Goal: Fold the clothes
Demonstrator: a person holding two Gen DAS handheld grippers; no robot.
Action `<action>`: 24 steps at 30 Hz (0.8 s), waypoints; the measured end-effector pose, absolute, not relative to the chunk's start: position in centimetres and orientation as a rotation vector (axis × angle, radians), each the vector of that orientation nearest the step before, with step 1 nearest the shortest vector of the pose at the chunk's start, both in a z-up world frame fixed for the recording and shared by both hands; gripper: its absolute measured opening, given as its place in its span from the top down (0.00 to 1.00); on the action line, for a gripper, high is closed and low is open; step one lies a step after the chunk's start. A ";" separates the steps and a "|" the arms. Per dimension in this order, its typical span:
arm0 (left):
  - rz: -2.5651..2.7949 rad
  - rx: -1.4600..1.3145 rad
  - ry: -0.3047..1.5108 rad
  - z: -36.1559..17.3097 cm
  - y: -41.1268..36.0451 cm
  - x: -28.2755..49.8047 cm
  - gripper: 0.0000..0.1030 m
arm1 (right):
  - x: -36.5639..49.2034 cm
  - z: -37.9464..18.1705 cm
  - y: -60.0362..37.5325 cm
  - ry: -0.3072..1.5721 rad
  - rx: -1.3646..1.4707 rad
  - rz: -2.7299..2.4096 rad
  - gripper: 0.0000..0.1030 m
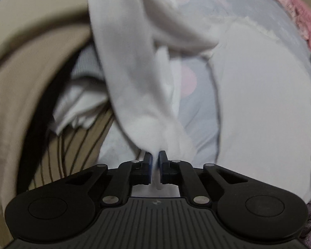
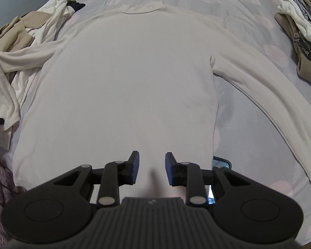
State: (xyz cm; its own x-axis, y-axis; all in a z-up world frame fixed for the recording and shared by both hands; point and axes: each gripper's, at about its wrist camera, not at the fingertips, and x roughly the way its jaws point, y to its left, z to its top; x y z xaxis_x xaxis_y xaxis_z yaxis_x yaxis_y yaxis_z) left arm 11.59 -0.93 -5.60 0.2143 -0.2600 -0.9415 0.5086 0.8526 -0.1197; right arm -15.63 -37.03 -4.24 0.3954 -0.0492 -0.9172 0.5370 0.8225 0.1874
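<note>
The left gripper [image 1: 154, 158] is clamped on a bunched strip of white cloth, the left sleeve [image 1: 132, 78] of a pale long-sleeved top [image 2: 122, 87]; the sleeve rises slack from the pads and trails away toward the garment's body. The right gripper [image 2: 151, 161] hovers just over the top's lower hem with its pads apart and nothing between them. A dark phone-like object [image 2: 221, 162] peeps out just beside the hem; what it is cannot be told. The top lies flat, collar far, on a grey bedsheet [image 2: 234, 8] with pink spots, its right sleeve [image 2: 265, 95] spread outward. No basket or box shows: loose beige and white clothes [image 2: 20, 41] heap at the left edge, and a folded stack [image 2: 300, 31] sits at the far right.
</note>
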 end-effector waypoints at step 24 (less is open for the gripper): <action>-0.969 0.340 0.662 20.0 -17.6 8.8 0.98 | -14.4 -3.0 -38.7 1.049 0.474 -0.459 0.71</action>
